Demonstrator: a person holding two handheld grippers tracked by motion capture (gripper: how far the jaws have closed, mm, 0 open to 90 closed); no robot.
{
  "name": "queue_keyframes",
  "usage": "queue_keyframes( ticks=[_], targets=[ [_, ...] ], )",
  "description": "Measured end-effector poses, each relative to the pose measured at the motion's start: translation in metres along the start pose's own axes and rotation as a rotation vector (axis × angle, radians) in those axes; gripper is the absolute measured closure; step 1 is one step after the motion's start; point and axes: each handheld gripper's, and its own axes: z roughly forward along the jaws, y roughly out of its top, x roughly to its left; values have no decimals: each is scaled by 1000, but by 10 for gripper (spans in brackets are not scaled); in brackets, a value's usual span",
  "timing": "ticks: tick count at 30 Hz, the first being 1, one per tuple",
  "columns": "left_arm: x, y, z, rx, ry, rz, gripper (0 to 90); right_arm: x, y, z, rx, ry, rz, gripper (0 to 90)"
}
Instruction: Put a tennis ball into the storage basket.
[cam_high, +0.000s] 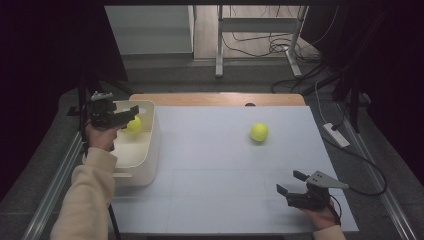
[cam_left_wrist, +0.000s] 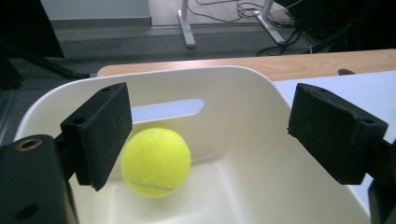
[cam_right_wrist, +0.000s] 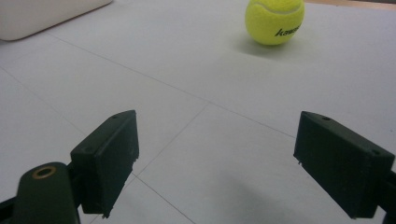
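A yellow tennis ball (cam_high: 133, 125) lies inside the white plastic bin (cam_high: 152, 145) at the table's left. My left gripper (cam_high: 131, 114) hovers over the bin, open. In the left gripper view the ball (cam_left_wrist: 156, 162) sits low in the bin (cam_left_wrist: 187, 72), beside the left jaw and untouched, with a wide gap to the right jaw of my left gripper (cam_left_wrist: 208, 126). A second tennis ball (cam_high: 259, 132) rests on the white mat right of centre. My right gripper (cam_high: 290, 182) stands open near the front right edge, pointing toward that ball (cam_right_wrist: 274, 19), with nothing between the jaws of my right gripper (cam_right_wrist: 217, 149).
The white mat (cam_high: 215, 165) covers a wooden table whose far edge (cam_high: 215, 98) shows. A corner of the bin (cam_right_wrist: 42, 16) appears in the right gripper view. A power strip (cam_high: 336, 134) and cables lie on the floor to the right.
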Motion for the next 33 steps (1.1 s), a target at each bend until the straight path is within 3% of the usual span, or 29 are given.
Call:
queue_keyframes(
  ticks=[5,8,23,33],
  targets=[
    [-5,0,-1,-6,-24,13,145,0,0,0,0,0,-2,139],
    [-12,-1,-4,-21,-69,17,148,0,1,0,0,0,1,139],
    [-44,-10,-21,-66,-208,77,154,-2,5,8,-11,17,14,139],
    [-59,-14,-25,-79,-263,110,153,-2,5,8,-15,12,20,139]
  ],
)
